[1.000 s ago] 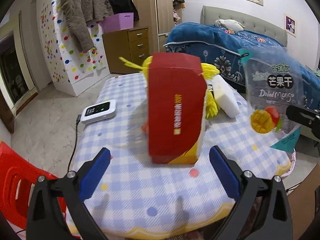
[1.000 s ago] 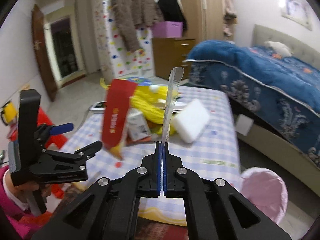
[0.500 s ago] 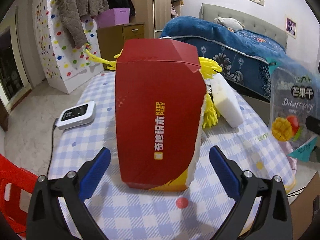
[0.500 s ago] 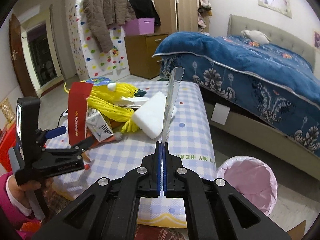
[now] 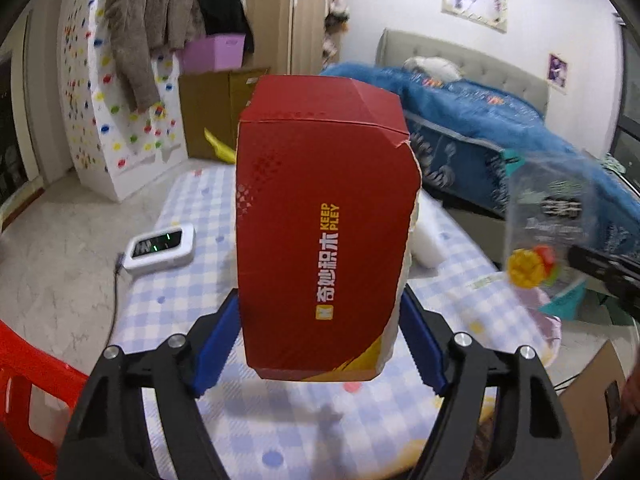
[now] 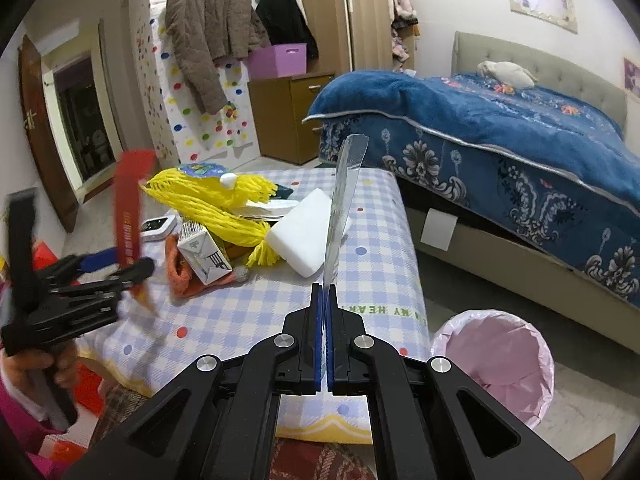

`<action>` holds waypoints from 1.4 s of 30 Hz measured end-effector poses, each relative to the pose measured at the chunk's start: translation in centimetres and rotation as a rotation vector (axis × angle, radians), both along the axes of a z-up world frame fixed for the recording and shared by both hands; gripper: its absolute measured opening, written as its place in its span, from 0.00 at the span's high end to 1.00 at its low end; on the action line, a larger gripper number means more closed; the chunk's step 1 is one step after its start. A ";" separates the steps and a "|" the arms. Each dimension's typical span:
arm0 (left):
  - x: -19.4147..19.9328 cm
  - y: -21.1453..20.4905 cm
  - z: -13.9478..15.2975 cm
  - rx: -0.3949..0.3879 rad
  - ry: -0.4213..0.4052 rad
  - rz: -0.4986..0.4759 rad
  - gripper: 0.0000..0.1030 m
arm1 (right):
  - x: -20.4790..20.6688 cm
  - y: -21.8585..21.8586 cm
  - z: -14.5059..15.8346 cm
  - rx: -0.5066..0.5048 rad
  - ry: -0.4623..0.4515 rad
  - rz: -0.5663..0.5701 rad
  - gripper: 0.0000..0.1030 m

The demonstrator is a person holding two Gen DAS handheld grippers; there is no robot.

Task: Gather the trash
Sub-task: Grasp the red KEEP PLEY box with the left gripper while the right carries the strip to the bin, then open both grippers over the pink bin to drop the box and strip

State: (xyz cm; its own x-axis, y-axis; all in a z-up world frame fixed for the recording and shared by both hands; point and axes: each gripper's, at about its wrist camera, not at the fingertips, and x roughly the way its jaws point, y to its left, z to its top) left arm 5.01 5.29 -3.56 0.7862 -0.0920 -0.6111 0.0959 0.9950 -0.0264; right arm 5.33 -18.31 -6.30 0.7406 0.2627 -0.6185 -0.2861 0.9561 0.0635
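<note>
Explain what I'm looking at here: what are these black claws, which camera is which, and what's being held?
No robot arm: a person holds a handheld gripper in each hand, each with a fisheye camera looking along its fingers. In the left view, the left gripper is closing its blue-padded fingers on the red box, lifted off the checked table. In the right view, the right gripper is shut on a clear snack bag, seen edge-on. A yellow mop head, white foam block and small carton lie on the table; the pink-lined bin stands beside it.
</note>
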 end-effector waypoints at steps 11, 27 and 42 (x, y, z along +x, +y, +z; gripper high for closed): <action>-3.6 -3.9 1.6 -0.032 -0.005 -0.123 0.28 | -2.5 -3.5 -0.1 0.020 0.004 -0.088 1.00; 1.9 -20.8 -1.1 0.015 0.059 -0.445 0.28 | -4.9 -15.3 -2.3 0.025 0.032 -0.378 0.99; 7.9 -30.6 -4.8 -0.011 0.096 -0.565 0.28 | 0.5 -21.7 -7.6 0.020 0.128 -0.476 0.99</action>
